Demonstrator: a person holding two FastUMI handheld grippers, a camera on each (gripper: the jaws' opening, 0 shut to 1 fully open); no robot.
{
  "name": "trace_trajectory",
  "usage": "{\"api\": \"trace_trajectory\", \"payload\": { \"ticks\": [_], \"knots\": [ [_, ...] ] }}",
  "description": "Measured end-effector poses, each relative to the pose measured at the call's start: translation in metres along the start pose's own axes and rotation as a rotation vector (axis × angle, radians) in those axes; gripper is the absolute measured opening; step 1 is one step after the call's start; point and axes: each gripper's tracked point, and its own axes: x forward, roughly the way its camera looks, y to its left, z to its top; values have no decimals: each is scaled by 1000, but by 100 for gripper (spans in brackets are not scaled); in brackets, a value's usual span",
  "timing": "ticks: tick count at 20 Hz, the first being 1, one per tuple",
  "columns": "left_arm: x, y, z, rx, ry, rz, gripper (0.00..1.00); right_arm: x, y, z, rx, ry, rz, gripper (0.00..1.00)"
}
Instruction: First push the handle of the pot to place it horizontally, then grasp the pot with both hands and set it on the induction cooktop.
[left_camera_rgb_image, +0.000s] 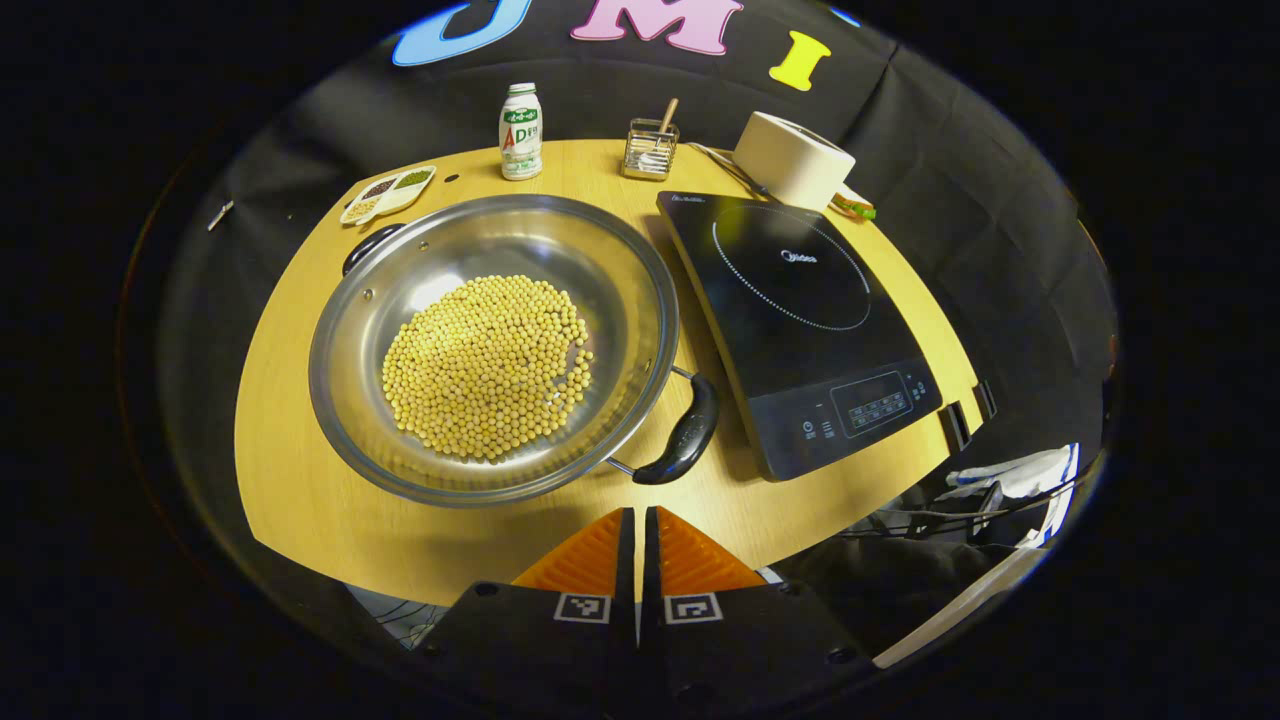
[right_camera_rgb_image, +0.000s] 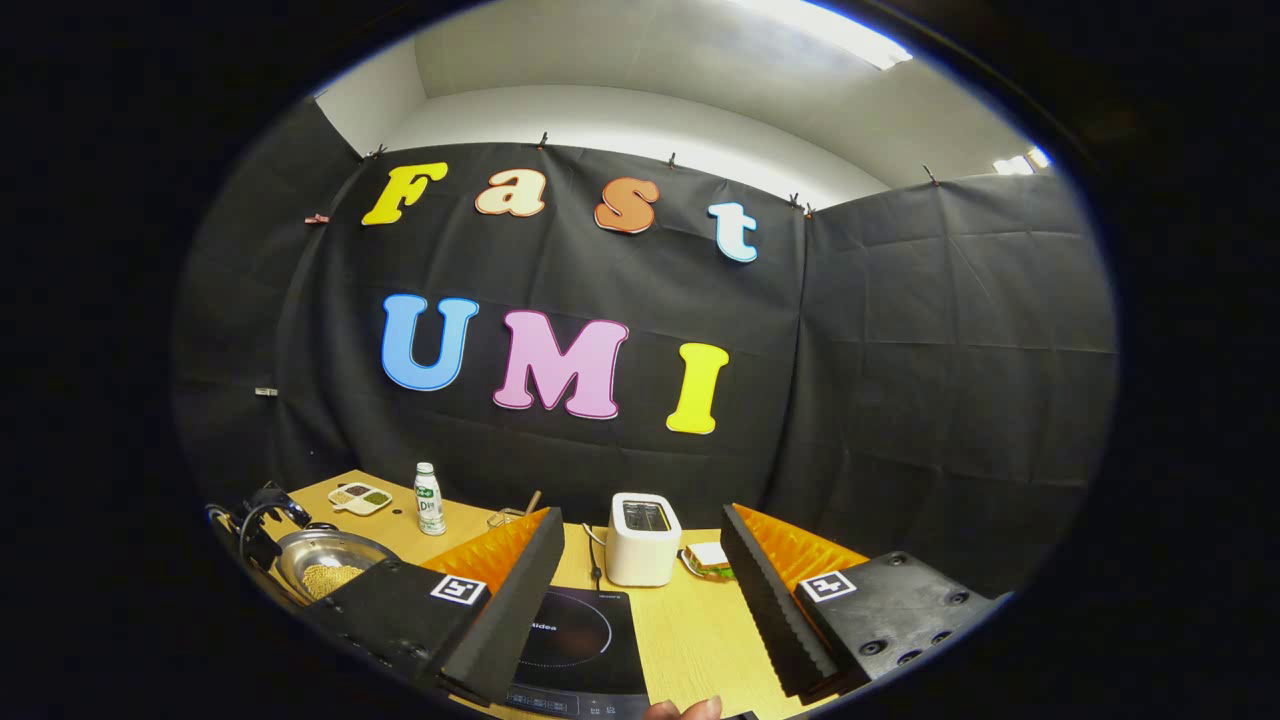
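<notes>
A: Where is the wide, shallow stainless-steel pot (left_camera_rgb_image: 500, 345)?

B: On the round pale wooden desk (left_camera_rgb_image: 300, 500), just left of the flat black induction cooktop (left_camera_rgb_image: 800, 330). It holds a heap of small yellow beans (left_camera_rgb_image: 487, 365). Its black curved near handle (left_camera_rgb_image: 685, 435) points toward the cooktop's front corner; the other black handle (left_camera_rgb_image: 368, 245) sits at the far left rim.

A: And the left tongs (left_camera_rgb_image: 638, 545)?

B: Pressed together, holding nothing, hanging over the desk's near edge just in front of the near handle, not touching it.

A: The right tongs (right_camera_rgb_image: 640, 600)?

B: Spread wide apart, empty, raised above the cooktop (right_camera_rgb_image: 580, 640), facing the booth wall. In the right gripper view the pot (right_camera_rgb_image: 325, 565) lies to the left.

A: What else is on the desk?

B: At the back: a small white bottle with a green label (left_camera_rgb_image: 520, 130), a divided white dish of grains (left_camera_rgb_image: 388, 193), a clear square holder with a stick (left_camera_rgb_image: 650, 145), and a white toaster (left_camera_rgb_image: 795, 160).
</notes>
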Motion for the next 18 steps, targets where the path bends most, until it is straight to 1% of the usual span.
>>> {"api": "trace_trajectory", "payload": {
  "ticks": [4, 10, 18],
  "knots": [
    [14, 4, 8, -21, 23, 21, 5, 1, -6, -2, -3, 6, -15, 98],
    [25, -7, 17, 7, 52, 7, 6, 9, -12, -10, -11, 19, -27, 98],
    [41, -31, 51, 42, 47, 7, 5, 22, -21, -16, -14, 28, -37, 98]
  ]
}}
